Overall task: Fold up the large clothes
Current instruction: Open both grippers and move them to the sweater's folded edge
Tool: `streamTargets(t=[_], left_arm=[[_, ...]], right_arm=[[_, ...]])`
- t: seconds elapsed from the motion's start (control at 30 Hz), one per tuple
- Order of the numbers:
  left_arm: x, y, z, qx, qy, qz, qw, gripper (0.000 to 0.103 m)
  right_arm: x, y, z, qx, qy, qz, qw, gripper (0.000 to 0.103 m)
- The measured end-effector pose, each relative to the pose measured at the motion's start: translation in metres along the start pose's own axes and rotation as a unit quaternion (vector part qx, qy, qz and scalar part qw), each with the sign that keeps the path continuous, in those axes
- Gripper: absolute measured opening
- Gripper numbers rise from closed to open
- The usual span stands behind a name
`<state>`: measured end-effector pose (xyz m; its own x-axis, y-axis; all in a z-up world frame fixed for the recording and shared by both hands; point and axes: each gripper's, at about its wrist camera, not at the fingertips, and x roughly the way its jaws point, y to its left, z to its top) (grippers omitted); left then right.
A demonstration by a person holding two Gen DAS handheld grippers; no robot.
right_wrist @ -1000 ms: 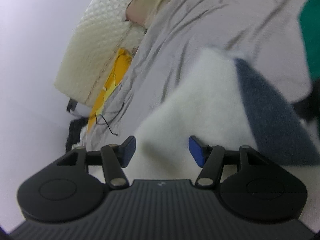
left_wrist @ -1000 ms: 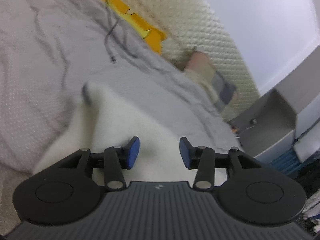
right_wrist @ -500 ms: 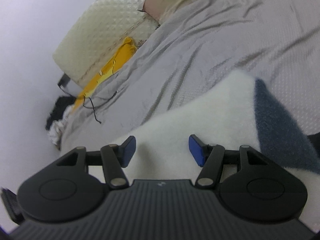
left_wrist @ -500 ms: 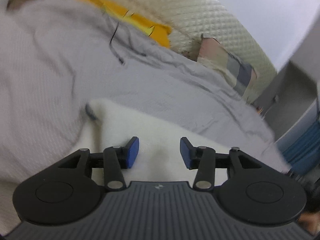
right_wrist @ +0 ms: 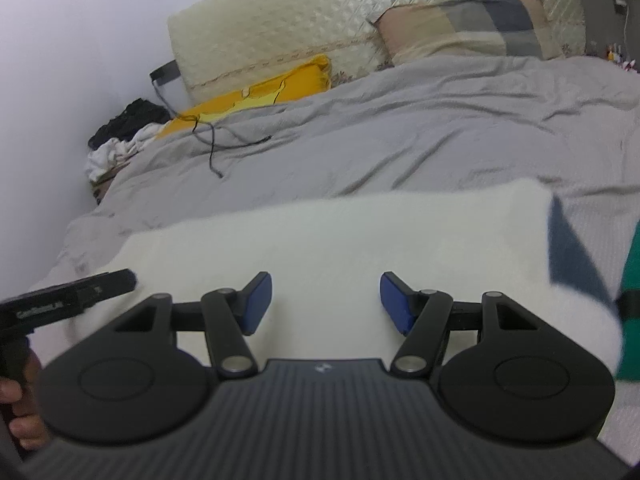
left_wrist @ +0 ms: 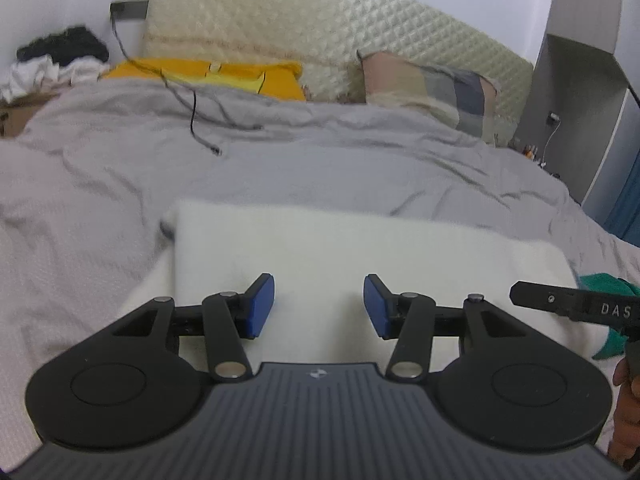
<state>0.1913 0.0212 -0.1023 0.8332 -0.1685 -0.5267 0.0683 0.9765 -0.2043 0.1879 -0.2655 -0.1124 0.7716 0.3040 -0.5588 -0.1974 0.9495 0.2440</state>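
- Fleece garment (left_wrist: pixel 360 248), white and folded into a broad band, lies flat on the grey bedspread (left_wrist: pixel 280 160), filling the 12 o'clock ground ahead of both tools.
- Left gripper (left_wrist: pixel 319 306) hovers over the garment with blue pads spread apart, clasping nothing.
- Right gripper (right_wrist: pixel 326 302) likewise stands spread wide above the fleece, empty.
- Dark grey panel (right_wrist: pixel 568 248) of the garment shows at 3 o'clock in the right view, beside a green cloth (right_wrist: pixel 632 280).
- Yellow fabric (left_wrist: pixel 224 74) and a patchwork pillow (left_wrist: pixel 432 84) sit far off at 12 o'clock by the quilted headboard (left_wrist: pixel 320 28).
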Motion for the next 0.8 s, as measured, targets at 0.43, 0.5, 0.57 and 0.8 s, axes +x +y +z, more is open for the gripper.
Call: streamTargets(t=[0.43, 0.5, 0.57, 0.8], left_arm=[[0.046, -0.001, -0.006, 0.010, 0.029, 0.029, 0.9991, 0.058], [0.049, 0.001, -0.005, 0.004, 0.030, 0.026, 0.9992, 0.058], [0.046, 0.001, -0.004, 0.002, 0.028, 0.025, 0.9993, 0.058], [0.009, 0.005, -0.003, -0.042, 0.019, 0.003, 0.9989, 0.068]], right_arm=[[0.045, 0.004, -0.005, -0.047, 0.021, -0.024, 0.998, 0.065], [0.045, 0.003, -0.005, -0.050, 0.018, -0.022, 0.998, 0.065], [0.044, 0.004, -0.006, -0.046, 0.016, -0.022, 0.999, 0.066], [0.020, 0.001, -0.002, 0.011, 0.010, -0.023, 1.000, 0.065]])
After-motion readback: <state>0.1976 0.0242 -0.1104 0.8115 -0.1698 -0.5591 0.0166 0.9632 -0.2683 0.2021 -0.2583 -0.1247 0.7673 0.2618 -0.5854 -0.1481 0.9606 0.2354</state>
